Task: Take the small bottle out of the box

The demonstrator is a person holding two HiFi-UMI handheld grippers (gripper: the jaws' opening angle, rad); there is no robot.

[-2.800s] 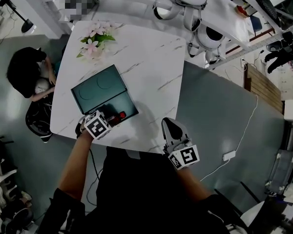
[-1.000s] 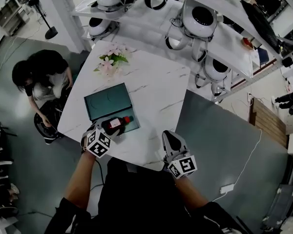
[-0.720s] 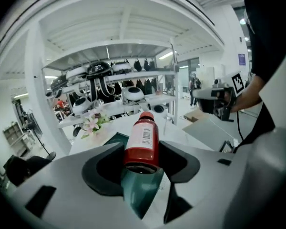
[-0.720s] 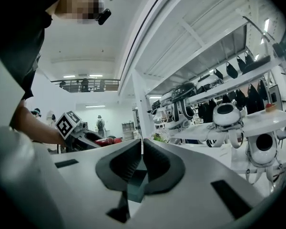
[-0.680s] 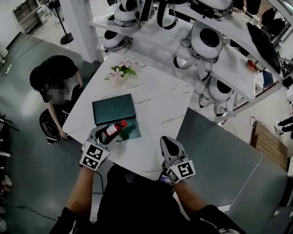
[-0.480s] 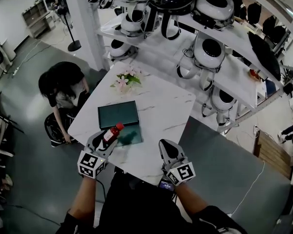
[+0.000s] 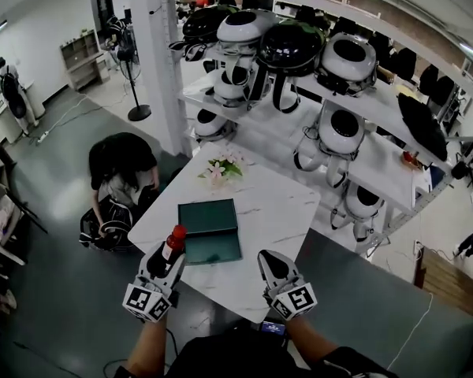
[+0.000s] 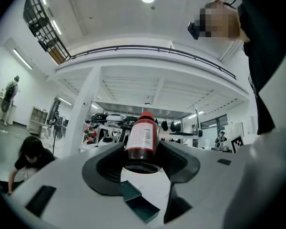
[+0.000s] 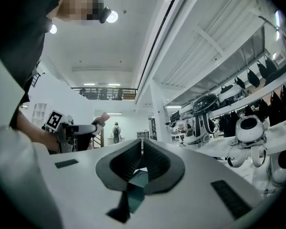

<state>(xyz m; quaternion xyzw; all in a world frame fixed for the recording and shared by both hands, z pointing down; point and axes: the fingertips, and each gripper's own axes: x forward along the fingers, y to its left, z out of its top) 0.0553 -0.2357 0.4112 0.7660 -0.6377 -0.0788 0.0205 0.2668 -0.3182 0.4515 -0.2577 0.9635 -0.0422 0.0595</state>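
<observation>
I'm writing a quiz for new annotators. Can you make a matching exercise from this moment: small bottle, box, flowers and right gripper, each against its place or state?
Things:
1. small bottle
2. box
3. flowers
4. right gripper

Places or states:
A. lying open on the table
B. jaws together, nothing between them
C. clamped in the left gripper, clear of the box
D. at the table's far side

Pairs: 1-C, 2-A, 3-D, 4-B
</observation>
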